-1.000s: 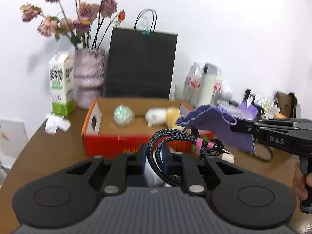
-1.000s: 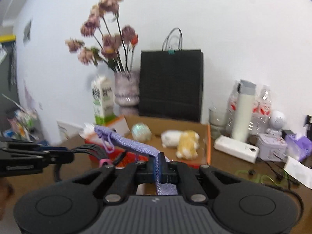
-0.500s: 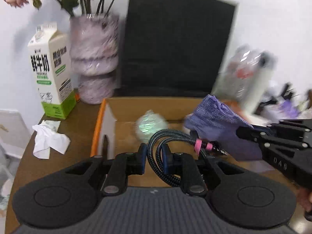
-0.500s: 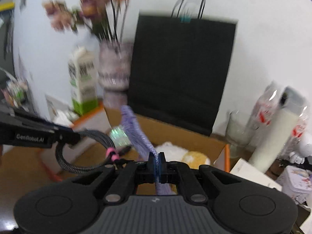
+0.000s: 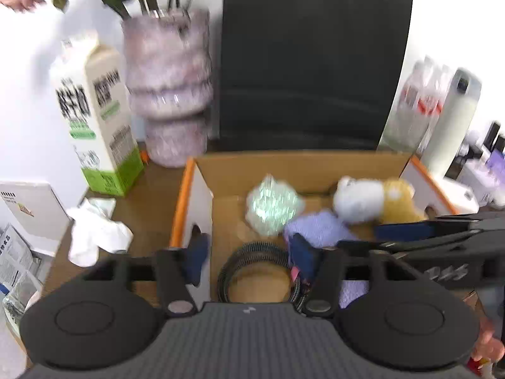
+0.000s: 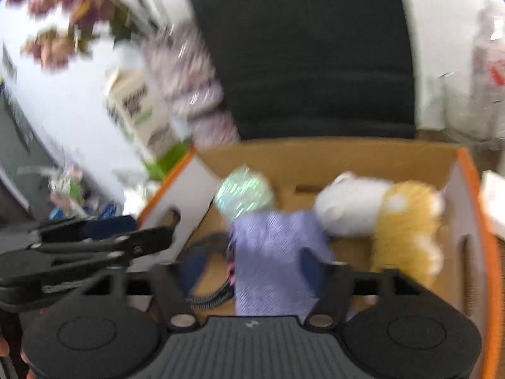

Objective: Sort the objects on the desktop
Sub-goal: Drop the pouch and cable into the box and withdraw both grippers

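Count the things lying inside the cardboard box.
4: shiny ball at the back left, plush toy at the back right, purple cloth in the middle, coiled cable in front. Others may be hidden.

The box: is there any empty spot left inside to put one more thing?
Inside the cardboard box, bare floor shows at the back, between the shiny green ball and the white plush, and in the front right corner past the yellow plush. The front left is crowded: coiled cable beside the purple cloth.

Both wrist fisheyes close above, angled down into cardboard box [image 5: 303, 164], shared view from left and right
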### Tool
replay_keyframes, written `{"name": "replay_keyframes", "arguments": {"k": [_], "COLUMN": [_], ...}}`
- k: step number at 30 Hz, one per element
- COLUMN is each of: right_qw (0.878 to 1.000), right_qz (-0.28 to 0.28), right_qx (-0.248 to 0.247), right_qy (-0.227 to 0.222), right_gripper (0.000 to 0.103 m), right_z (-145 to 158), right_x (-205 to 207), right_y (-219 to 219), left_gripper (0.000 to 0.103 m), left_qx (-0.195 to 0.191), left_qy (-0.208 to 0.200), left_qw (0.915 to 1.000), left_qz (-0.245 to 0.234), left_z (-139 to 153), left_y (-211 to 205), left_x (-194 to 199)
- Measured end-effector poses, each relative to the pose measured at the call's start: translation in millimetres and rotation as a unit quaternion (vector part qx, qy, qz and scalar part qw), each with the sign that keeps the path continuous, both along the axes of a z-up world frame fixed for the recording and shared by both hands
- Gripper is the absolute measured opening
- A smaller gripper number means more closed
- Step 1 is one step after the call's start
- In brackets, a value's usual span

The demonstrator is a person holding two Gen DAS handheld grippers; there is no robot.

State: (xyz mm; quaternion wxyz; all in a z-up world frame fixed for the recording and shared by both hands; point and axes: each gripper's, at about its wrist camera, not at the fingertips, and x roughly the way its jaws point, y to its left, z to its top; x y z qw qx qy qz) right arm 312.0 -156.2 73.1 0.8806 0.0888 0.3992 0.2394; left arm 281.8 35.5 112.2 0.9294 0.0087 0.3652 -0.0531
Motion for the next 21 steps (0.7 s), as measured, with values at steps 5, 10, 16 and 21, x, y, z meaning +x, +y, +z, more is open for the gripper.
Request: {"name": "replay_keyframes", "arguments": {"k": [5,10,16,21], "right_qw": [0.998,0.986,0.984,0.981], "right_qz": [-0.047,-0.099,-0.125,-0.110], "right_qx": [-0.038,-0.117,-0.092,-0.103], "right_qy": [-0.016,-0.061,-0.082,-0.122], "right_gripper": [0.088,0.091,0.095,0.100], "right_z": [30.9,50.5,48.4,22.7], "right_x": [-20.2,-65.4,-140.2,-226.8], "right_y": [-21.1,-39.3,-73.8,-68.5], "left_gripper": [0.103,0.103,0.103,0.103], "left_qx": [-0.004,0.012,0.008,-0.019], "left_qy": [-0.001,-0.005,-0.044,-0.052], "left_qw": [0.9998,0.9998,0.9989,0.9985], "left_qz": [0.019,0.018,0.015,0.007], "left_z": [21.2,23.6,15.8,-14.8], "left_y": [-2.2,-11.4,-20.7,-28.2], "left_x": [-17.9,-61.0,-142.5,-216.3]}}
